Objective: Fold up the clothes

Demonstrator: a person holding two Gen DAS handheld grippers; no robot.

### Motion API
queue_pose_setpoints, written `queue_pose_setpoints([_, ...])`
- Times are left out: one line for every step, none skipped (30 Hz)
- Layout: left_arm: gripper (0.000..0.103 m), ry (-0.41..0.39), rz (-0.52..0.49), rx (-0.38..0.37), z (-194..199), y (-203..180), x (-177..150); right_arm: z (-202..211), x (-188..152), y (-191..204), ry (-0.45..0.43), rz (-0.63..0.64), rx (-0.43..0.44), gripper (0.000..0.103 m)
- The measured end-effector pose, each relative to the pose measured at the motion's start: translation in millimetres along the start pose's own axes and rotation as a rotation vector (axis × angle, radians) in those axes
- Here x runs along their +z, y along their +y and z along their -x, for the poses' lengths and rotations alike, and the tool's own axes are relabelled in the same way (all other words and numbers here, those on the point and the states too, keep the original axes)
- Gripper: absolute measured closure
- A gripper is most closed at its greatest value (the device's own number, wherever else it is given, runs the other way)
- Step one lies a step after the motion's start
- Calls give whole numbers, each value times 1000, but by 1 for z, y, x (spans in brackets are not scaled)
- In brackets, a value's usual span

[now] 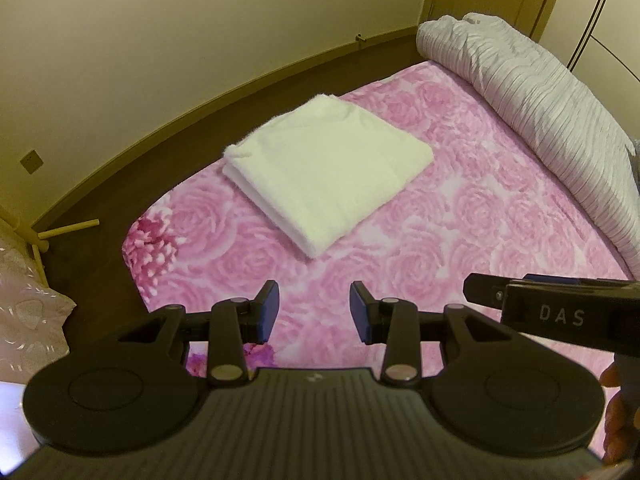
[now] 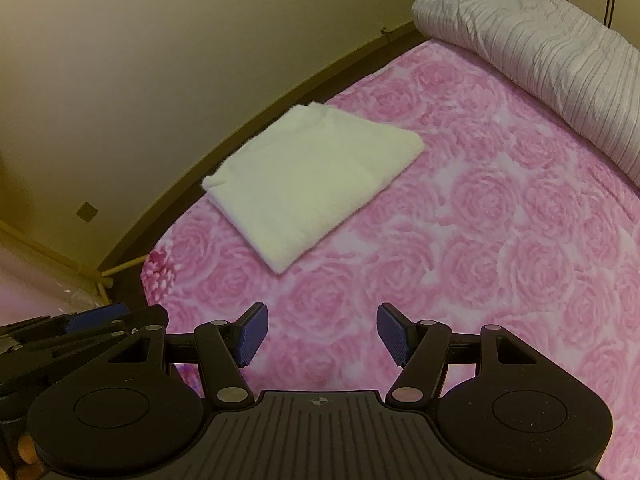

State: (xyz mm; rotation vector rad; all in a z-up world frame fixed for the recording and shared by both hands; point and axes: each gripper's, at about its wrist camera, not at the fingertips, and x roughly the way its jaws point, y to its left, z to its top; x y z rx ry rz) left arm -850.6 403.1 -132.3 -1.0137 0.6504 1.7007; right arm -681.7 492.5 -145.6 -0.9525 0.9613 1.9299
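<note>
**One folded towel, two idle grippers over a rose-print bed**

Seen from the left wrist camera, one wall socket (image 1: 31, 161) sits at the left edge of the frame, above a pale wooden stand (image 1: 60, 234) on the dark floor. At lower centre the left gripper (image 1: 314, 310) holds its two blue pads apart, nothing between them, over the pink rose-print bedspread (image 1: 460, 220). Just above, in mid-frame, lies a single white folded cloth (image 1: 320, 168), squared into a neat stack of layers and lying flat near the bed's left edge, clear of both tools. One grey ribbed duvet (image 1: 560, 120), bunched into a long roll, runs down the right side. The right gripper (image 1: 496, 290) pokes in from the right edge, seen side-on.

From the right wrist camera, the left gripper's tip enters at lower left, the folded cloth (image 2: 312, 176) lies left of centre, and the right gripper (image 2: 322, 334) at lower centre spreads its two pads wide on nothing. The duvet (image 2: 560, 60) fills the upper right.
</note>
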Motion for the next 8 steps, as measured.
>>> queue_pose_setpoints([68, -6, -2, 0, 1, 0, 0, 1, -1, 1, -2, 1, -1, 39])
queue_pose_setpoints([68, -11, -3, 4, 2, 1, 0, 1, -2, 1, -3, 2, -1, 39])
queue_pose_setpoints([68, -16, -3, 8, 4, 1, -1, 2, -2, 2, -4, 2, -2, 39])
queue_pose_setpoints([68, -21, -3, 12, 6, 1, -2, 3, -3, 3, -6, 4, -1, 39])
queue_pose_setpoints([68, -25, -3, 16, 7, 2, -2, 4, -4, 4, -8, 5, -2, 39])
queue_pose_setpoints([68, -28, -2, 21, 9, 2, -3, 5, -5, 5, -11, 6, -3, 39])
queue_pose_setpoints([68, -32, -2, 27, 10, 3, -4, 6, -6, 6, -15, 8, -3, 39])
queue_pose_setpoints([68, -34, -3, 32, 12, 4, -5, 8, -7, 7, -19, 9, -3, 39])
